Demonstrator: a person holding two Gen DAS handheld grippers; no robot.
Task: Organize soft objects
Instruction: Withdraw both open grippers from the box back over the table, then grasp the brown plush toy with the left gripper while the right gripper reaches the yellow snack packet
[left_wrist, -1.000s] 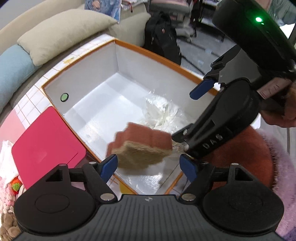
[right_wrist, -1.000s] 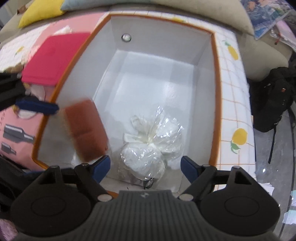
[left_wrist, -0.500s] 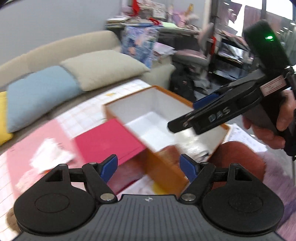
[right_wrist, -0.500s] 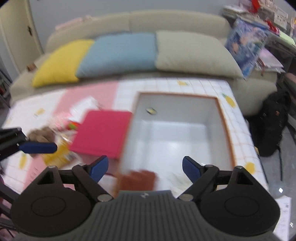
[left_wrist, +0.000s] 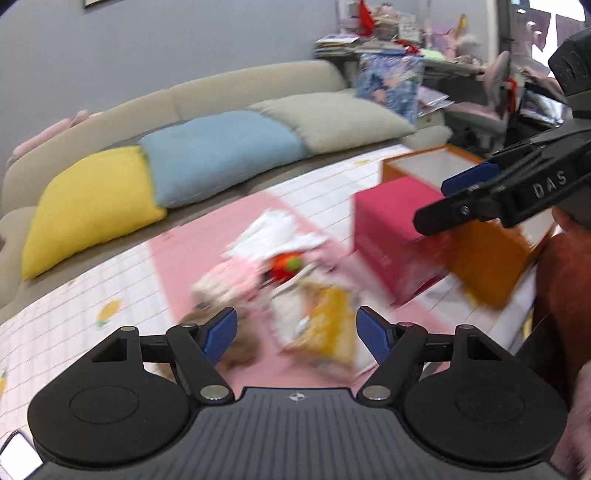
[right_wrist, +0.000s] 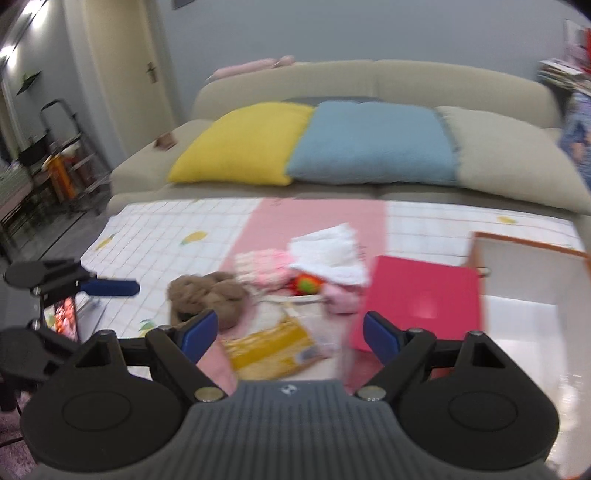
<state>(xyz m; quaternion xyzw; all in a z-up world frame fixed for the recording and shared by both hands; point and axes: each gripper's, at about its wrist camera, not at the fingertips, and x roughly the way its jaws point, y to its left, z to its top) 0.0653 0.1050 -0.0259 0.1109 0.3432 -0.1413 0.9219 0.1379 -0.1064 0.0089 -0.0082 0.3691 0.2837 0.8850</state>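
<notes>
**Op:** On the desk (right_wrist: 166, 229), under its tiled cloth with the pink strip, I see the soft things heaped together in the middle: a brown plush (right_wrist: 207, 295), pink knitwear (right_wrist: 262, 266), a white cloth (right_wrist: 328, 247) on top, a small red and green toy (right_wrist: 304, 284) tucked among them, and a yellow packet (right_wrist: 273, 347) nearest me.

**Desk:** And the box?

**Op:** Orange box (right_wrist: 532, 291) with white walls stands at the right end of the desk, open at the top. A red lid (right_wrist: 424, 299) lies or leans just beside it, between box and heap; I cannot tell if it touches the box.

**Desk:** Grippers?

**Op:** My left gripper (left_wrist: 297, 328) has its blue pads spread wide with nothing between them, aimed down at the heap, which is badly blurred in that view. My right gripper (right_wrist: 284, 332) is also spread wide and empty, over the yellow packet. From the left camera the right one shows at the right edge, above the red lid, with a hand (left_wrist: 570, 225) behind it.

**Desk:** Background?

**Op:** A beige sofa (right_wrist: 369, 77) behind the desk with yellow (right_wrist: 240, 147), blue (right_wrist: 373, 144) and beige (right_wrist: 509, 158) cushions in a row
</notes>
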